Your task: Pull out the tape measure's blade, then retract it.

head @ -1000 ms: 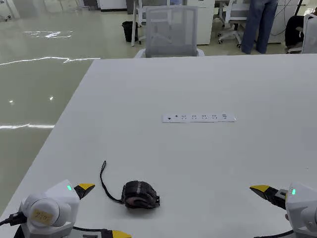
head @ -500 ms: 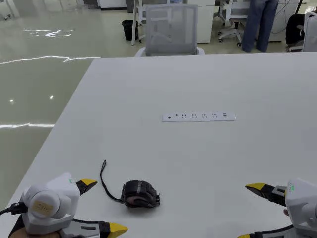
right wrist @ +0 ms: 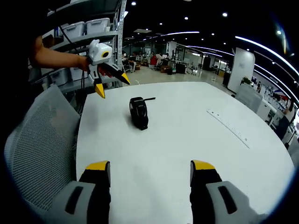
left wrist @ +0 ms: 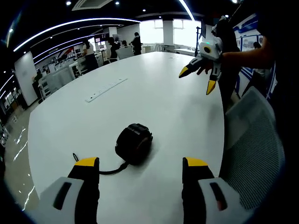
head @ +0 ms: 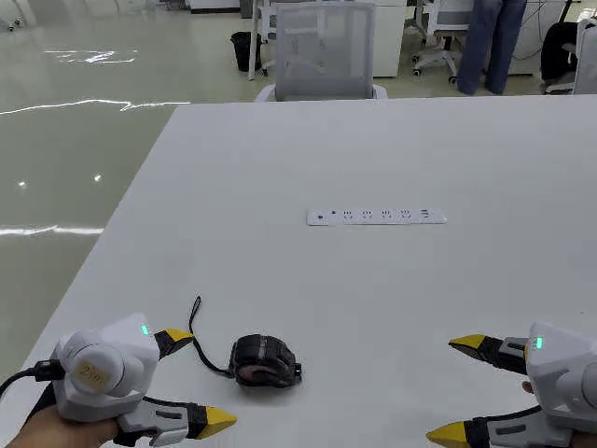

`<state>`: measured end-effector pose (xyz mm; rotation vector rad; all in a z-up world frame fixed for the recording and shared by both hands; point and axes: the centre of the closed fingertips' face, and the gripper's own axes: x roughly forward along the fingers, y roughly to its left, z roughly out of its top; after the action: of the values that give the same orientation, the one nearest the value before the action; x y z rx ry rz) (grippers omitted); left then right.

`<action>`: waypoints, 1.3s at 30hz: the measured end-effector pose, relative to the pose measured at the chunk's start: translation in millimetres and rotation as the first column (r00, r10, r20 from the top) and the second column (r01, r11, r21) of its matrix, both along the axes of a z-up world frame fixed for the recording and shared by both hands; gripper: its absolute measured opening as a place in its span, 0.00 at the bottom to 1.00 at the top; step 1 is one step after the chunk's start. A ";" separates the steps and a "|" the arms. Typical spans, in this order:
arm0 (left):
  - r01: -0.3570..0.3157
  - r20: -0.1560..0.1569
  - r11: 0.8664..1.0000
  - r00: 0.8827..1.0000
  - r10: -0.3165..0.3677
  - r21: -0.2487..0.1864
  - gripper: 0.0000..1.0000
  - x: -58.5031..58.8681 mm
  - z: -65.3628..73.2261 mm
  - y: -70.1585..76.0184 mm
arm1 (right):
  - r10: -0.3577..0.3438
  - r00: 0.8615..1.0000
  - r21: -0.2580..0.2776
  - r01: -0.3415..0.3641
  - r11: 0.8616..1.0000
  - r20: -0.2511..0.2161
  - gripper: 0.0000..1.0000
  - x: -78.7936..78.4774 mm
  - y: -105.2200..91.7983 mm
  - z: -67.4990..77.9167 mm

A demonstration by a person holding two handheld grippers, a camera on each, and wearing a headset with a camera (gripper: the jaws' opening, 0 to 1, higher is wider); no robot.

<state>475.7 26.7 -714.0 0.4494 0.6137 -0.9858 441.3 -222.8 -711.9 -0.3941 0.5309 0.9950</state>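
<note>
A black tape measure (head: 264,360) with a black wrist cord (head: 198,336) lies on the white table (head: 373,159) near its front edge. Its blade is fully inside the case. My left gripper (head: 198,381) is open just left of it, yellow tips spread, nothing between them. In the left gripper view the tape measure (left wrist: 134,143) sits a short way ahead of the jaws of my left gripper (left wrist: 140,162). My right gripper (head: 459,389) is open at the lower right, well apart from the case. In the right gripper view the tape measure (right wrist: 139,112) lies far ahead of my right gripper (right wrist: 151,165).
A white power strip (head: 376,217) lies flat mid-table. A grey mesh chair (head: 324,53) stands at the far edge, with a person's legs (head: 487,42) and more chairs beyond. The table's left edge (head: 112,224) drops to a glossy floor.
Both grippers have come up into view and a little inward toward the tape measure. The tape measure has not moved; the view has shifted slightly.
</note>
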 end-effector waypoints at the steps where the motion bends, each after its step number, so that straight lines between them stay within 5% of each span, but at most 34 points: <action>1: 0.006 0.000 1.000 1.000 -0.006 0.007 0.69 0.2 -0.8 -0.9 | 0.003 1.000 -0.001 -0.003 1.000 0.002 0.70 1.1 0.2 -0.3; 39: 0.154 -0.036 0.983 0.988 -0.151 0.097 0.55 22.1 -23.6 -16.2 | 0.105 0.994 -0.049 -0.105 0.993 0.008 0.54 41.4 23.6 -17.7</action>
<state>497.9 10.6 -737.5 0.5785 0.6638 -1.1124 482.7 -199.2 -729.6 -0.4745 0.5294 1.0822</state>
